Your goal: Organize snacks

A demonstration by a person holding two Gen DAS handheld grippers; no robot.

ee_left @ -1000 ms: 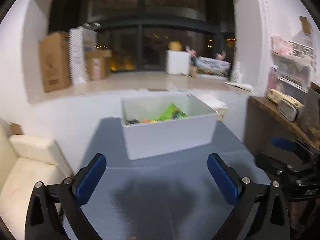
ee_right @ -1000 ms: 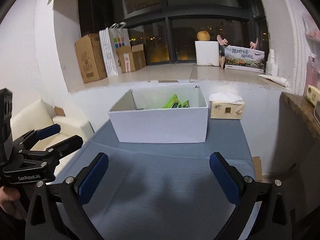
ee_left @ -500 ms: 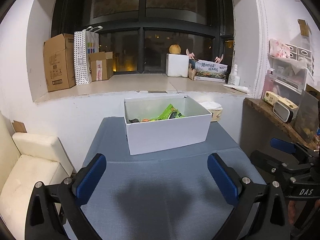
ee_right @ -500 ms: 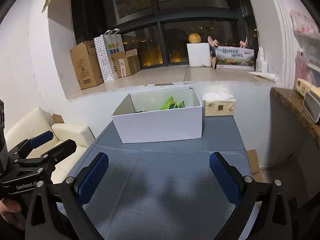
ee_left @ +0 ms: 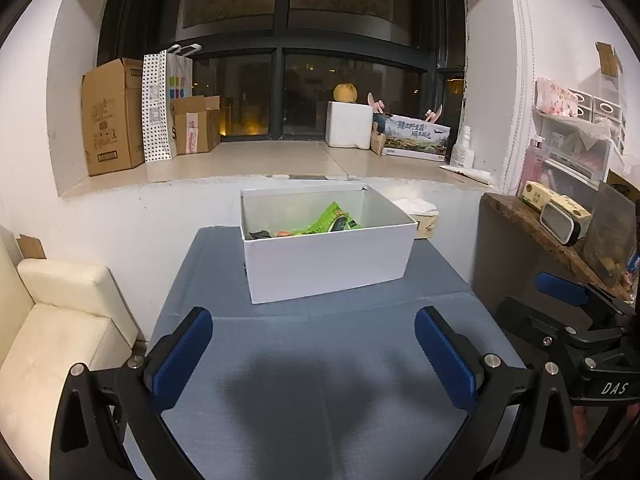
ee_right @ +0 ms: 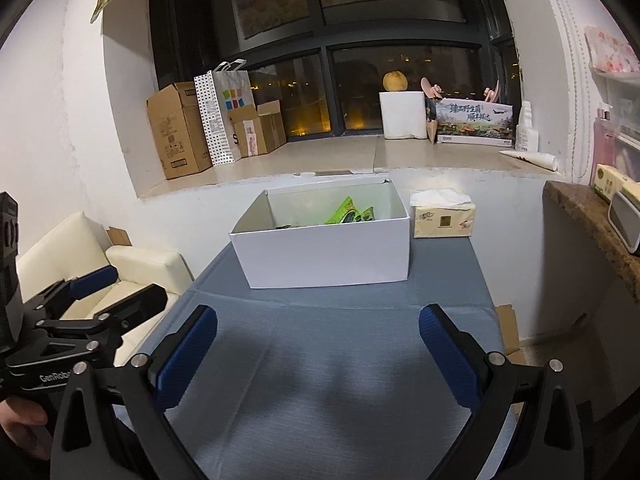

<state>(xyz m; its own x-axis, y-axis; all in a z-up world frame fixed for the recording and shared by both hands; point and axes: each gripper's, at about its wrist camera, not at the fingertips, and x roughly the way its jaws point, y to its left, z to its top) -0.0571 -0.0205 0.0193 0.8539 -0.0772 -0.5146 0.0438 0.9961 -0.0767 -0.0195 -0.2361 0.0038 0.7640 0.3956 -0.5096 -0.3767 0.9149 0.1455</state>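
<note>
A white open box point(ee_left: 326, 264) point(ee_right: 326, 256) stands at the far end of the blue-grey table point(ee_left: 320, 380) point(ee_right: 332, 380). Green snack packets point(ee_left: 334, 222) point(ee_right: 350, 212) lean inside it among darker packets. My left gripper point(ee_left: 314, 354) is open over the near part of the table, well short of the box, with nothing between its blue pads. My right gripper point(ee_right: 318, 354) is open too and holds nothing. Each gripper shows at the edge of the other's view: the right one point(ee_left: 568, 312) and the left one point(ee_right: 104, 296).
A tissue pack point(ee_right: 444, 218) sits right of the box. A cream sofa point(ee_left: 52, 328) stands left of the table, a wooden shelf point(ee_left: 532, 232) with small boxes to the right. Cardboard boxes point(ee_left: 112, 116) and a paper bag point(ee_left: 166, 106) line the window ledge behind.
Both grippers have drawn back and risen a little, so the box looks smaller and farther. Both stay open and hold nothing.
</note>
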